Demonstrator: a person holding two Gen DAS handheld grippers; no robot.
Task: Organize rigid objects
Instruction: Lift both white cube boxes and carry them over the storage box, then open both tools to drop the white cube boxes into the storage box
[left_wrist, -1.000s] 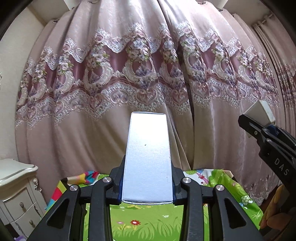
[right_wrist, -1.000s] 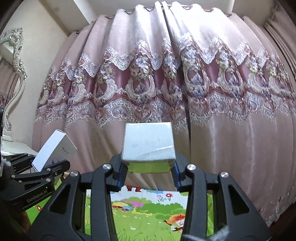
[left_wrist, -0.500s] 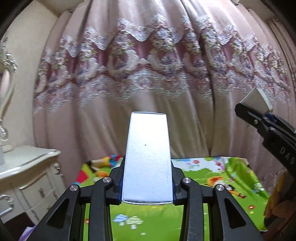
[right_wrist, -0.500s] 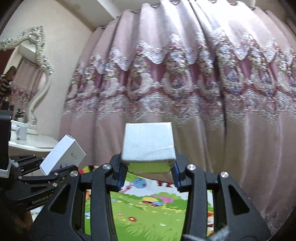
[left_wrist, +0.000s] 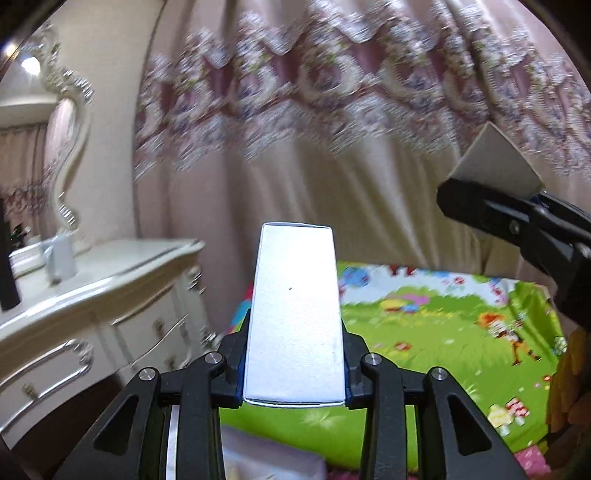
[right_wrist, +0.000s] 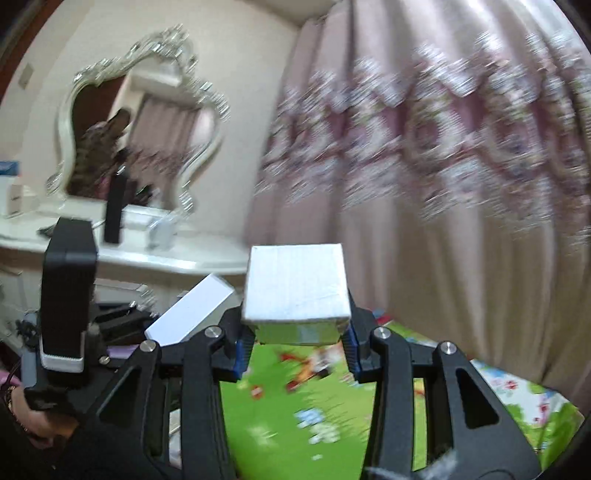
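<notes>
The left gripper (left_wrist: 293, 373) pinches a long, flat white cardboard box (left_wrist: 293, 314) between its blue-padded jaws; the box juts up the middle of the left wrist view, its top face blank but for a small dark speck. The right gripper (right_wrist: 295, 347) clamps a squat white cardboard box (right_wrist: 295, 291) in the centre of its own view, taped across the near face, with no lettering legible. In the right wrist view the long box shows again at centre left, tilted. Behind, blurred, hang pink lace-trimmed curtains (left_wrist: 351, 110). A green cartoon-printed play mat (left_wrist: 443, 332) lies lower right. A white carved dresser (left_wrist: 92, 295) stands at left, below an ornate silver-framed mirror (right_wrist: 136, 122). No readable brand shows anywhere.
</notes>
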